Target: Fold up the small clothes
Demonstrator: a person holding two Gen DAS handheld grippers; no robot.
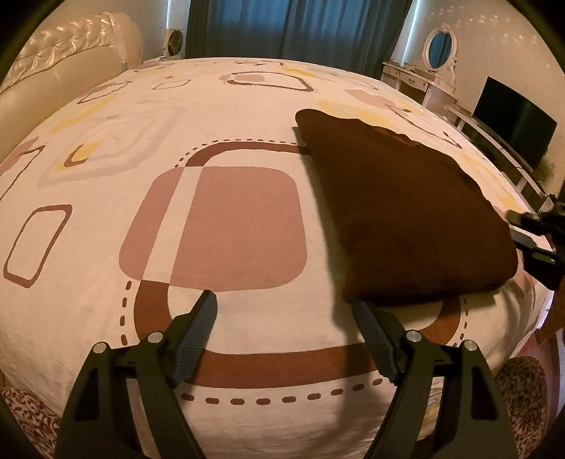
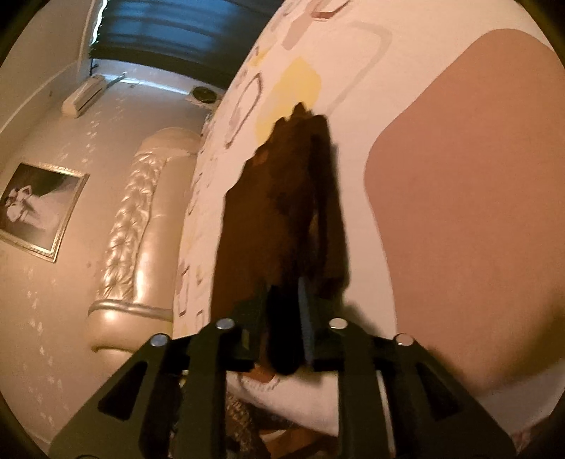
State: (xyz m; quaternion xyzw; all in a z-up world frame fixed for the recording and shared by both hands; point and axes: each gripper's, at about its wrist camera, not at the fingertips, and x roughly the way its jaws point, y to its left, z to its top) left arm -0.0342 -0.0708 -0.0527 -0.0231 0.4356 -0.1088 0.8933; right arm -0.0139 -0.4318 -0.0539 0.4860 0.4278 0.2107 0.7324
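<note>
Brown folded garment [image 1: 406,208] lies flat on the patterned bedsheet [image 1: 226,106], over toward the right side. Left gripper [image 1: 282,310] hovers above the sheet with jaws wide apart, empty, one fingertip just beside the garment's near edge. Right gripper [image 2: 286,300] has the cloth's edge between narrowly parted jaws; whether the pads press, I cannot tell.

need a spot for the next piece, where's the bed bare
Most of the bed is bare: everything left of the brown cloth, up to the headboard, and the far strip by the curtain. It is crowded on the right, where the cloth lies with the right gripper at its edge.
</note>
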